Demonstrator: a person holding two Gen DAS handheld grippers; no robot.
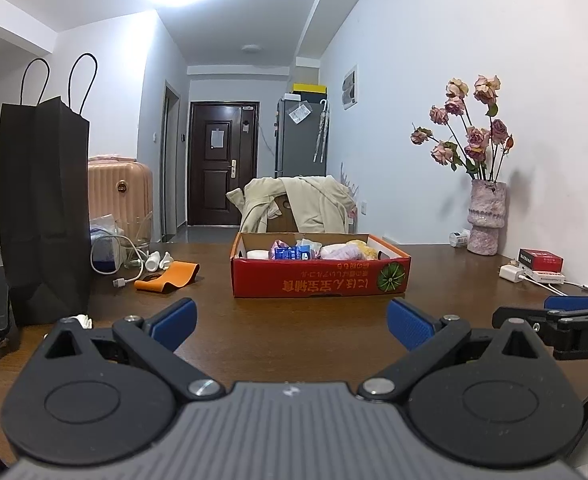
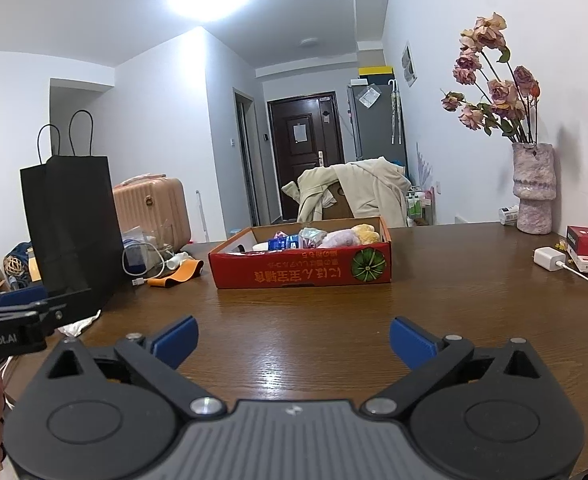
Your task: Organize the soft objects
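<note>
Left hand-held gripper (image 1: 290,322): jaws spread wide, nothing between the blue pads, low over the near edge of the desk (image 1: 294,332).
Right hand-held gripper (image 2: 293,340): jaws spread wide, nothing between the pads, just beside the left one over the same near edge.
Box (image 1: 318,276): red cardboard, open top, mid-desk, straight ahead of both grippers, well apart from them.
Soft things (image 1: 340,251): inside the box, toward its right half; pale purple plush touching a yellow one (image 2: 366,233); small blue carton (image 1: 288,254) and wrapped packets to their left.
Bag (image 1: 44,208): black paper, upright, at the left edge.
Orange strap (image 1: 172,276): flat on the desk between bag and box.
White cable (image 1: 112,258): looped behind the strap, near a glass.
Vase (image 1: 486,218): with dried roses, far right corner by the wall.
Charger (image 1: 512,273): white, right edge, beside a small red box (image 1: 540,260).
Chair (image 1: 300,204): beyond the far edge, draped with a beige coat.
</note>
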